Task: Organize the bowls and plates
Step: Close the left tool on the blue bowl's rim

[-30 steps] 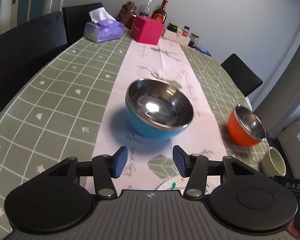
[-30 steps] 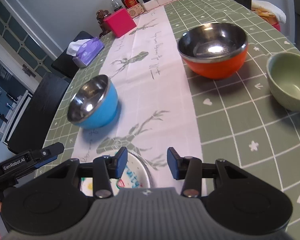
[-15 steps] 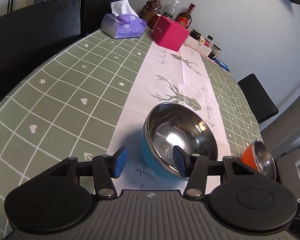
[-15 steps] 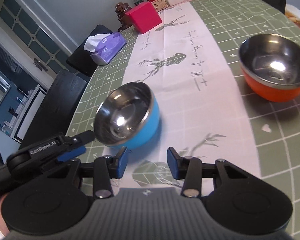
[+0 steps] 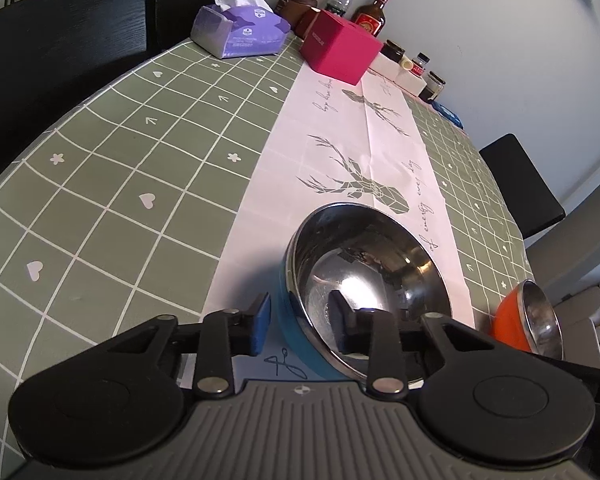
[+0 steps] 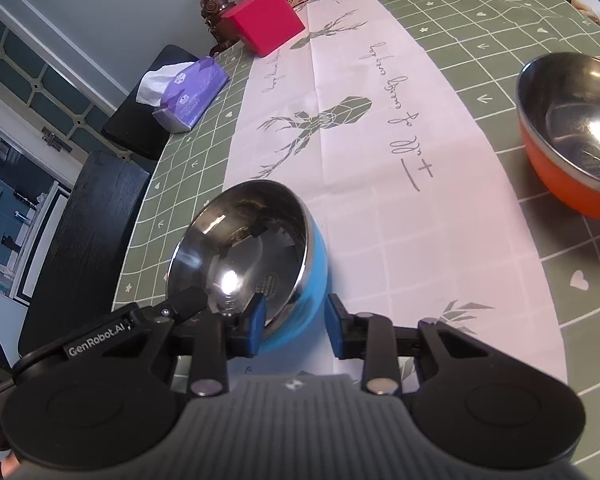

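Note:
A blue bowl with a steel lining (image 5: 364, 280) sits on the pink table runner. My left gripper (image 5: 302, 322) is open and straddles its near-left rim, one finger inside the bowl and one outside. My right gripper (image 6: 294, 326) is open and straddles the bowl's (image 6: 244, 256) opposite rim the same way. The left gripper's finger (image 6: 188, 304) shows at the bowl's left in the right wrist view. An orange steel-lined bowl (image 6: 572, 136) stands on the green cloth to the right, also at the right edge of the left wrist view (image 5: 524, 320).
At the far end of the table stand a pink box (image 5: 340, 50), a purple tissue pack (image 5: 240, 32), bottles and jars (image 5: 372, 12). Black chairs (image 5: 60, 40) line the left side and one stands at the right (image 5: 520, 184).
Both grippers have moved in on the blue bowl from either side and now straddle its rim. The plate and the green bowl have left the views.

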The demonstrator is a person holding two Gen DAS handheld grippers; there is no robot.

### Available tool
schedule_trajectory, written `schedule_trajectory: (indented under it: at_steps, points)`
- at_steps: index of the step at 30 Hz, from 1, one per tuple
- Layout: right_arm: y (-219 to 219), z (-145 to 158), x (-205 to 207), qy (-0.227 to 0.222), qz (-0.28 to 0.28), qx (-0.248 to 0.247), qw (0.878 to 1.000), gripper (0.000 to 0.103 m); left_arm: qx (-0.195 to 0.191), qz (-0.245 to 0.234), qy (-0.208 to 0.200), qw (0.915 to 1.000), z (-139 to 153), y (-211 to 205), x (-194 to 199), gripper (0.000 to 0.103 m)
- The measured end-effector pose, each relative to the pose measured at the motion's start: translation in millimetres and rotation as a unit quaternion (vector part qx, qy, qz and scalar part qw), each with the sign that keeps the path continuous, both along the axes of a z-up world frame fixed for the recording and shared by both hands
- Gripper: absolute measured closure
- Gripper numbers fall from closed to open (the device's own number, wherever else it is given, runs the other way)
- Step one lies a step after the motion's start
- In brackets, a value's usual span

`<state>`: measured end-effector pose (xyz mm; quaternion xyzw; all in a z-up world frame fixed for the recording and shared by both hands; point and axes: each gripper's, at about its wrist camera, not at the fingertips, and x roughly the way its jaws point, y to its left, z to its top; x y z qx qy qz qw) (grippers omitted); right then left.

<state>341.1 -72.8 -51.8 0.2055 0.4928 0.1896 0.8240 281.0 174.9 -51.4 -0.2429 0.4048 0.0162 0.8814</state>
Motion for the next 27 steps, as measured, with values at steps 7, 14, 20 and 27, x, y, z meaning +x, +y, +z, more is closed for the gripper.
schedule_trajectory:
  at_steps: [7, 14, 20, 27]
  points:
    - [1, 3, -3, -0.004, 0.004, -0.008, 1.0, 0.085, 0.03, -0.01, 0.007, 0.9995, 5, -12, -3, 0.081]
    - [-15, 13, -12, -0.024, 0.001, -0.006, 1.0, 0.088, 0.039, -0.023, -0.002, 0.999, 19, -28, -16, 0.081]
    - [-49, 28, -37, -0.033, -0.007, 0.005, 0.999, 0.089, 0.04, -0.044, -0.003, 0.9982, 39, -57, -39, 0.081]
    - [-99, 40, -80, -0.035, -0.029, 0.005, 0.999, 0.089, 0.025, -0.087, -0.013, 0.9958, 50, -100, -69, 0.081]
